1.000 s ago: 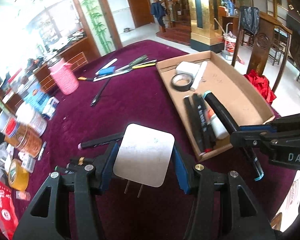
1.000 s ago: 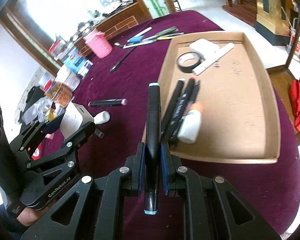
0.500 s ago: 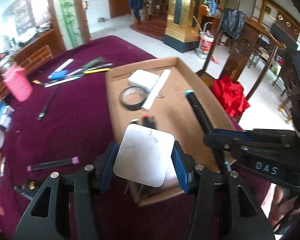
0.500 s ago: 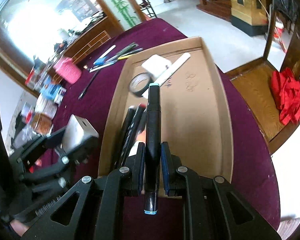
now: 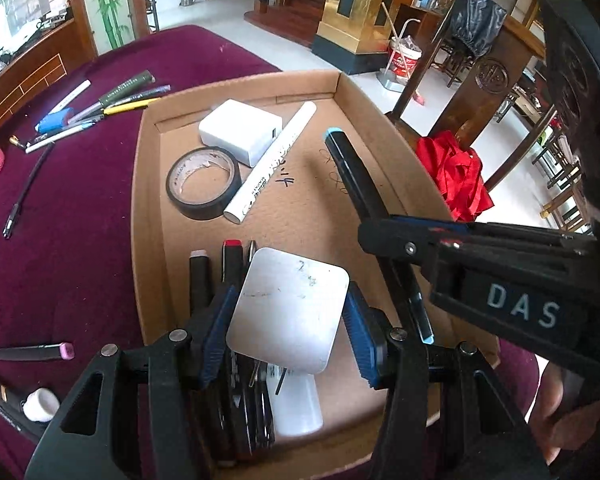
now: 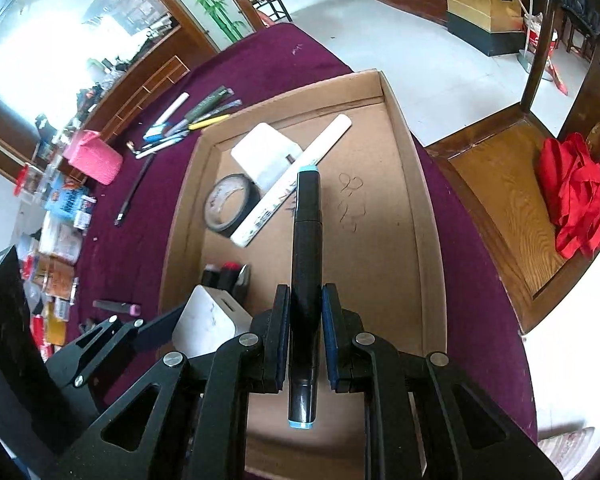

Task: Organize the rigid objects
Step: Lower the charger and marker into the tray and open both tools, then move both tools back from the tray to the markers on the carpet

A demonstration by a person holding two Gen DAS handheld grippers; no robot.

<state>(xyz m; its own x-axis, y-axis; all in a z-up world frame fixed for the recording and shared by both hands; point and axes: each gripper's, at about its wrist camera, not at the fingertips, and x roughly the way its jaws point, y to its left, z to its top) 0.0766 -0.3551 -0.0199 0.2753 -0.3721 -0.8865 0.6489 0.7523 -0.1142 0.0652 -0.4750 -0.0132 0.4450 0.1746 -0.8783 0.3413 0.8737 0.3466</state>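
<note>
Maroon tablecloth is covering the round table, with a shallow cardboard tray sitting on it near the edge. Left gripper is pinching a white plug adapter by its sides, prongs pointing down, hanging over the near end of the tray above a row of dark markers and a white bottle. Right gripper is clamping a black marker with teal end caps mid-barrel, lengthwise along the fingers, above the tray's bare middle. Contact with the tray floor: cannot tell for either item. Farther in the tray: black tape roll, white charger block and a long white marker lying diagonally, touching block and roll. Loose pens are lying in a bunch on the cloth beyond the tray; one pink-capped marker is lying left of it. Red cloth is sitting on a wooden chair to the right.
</note>
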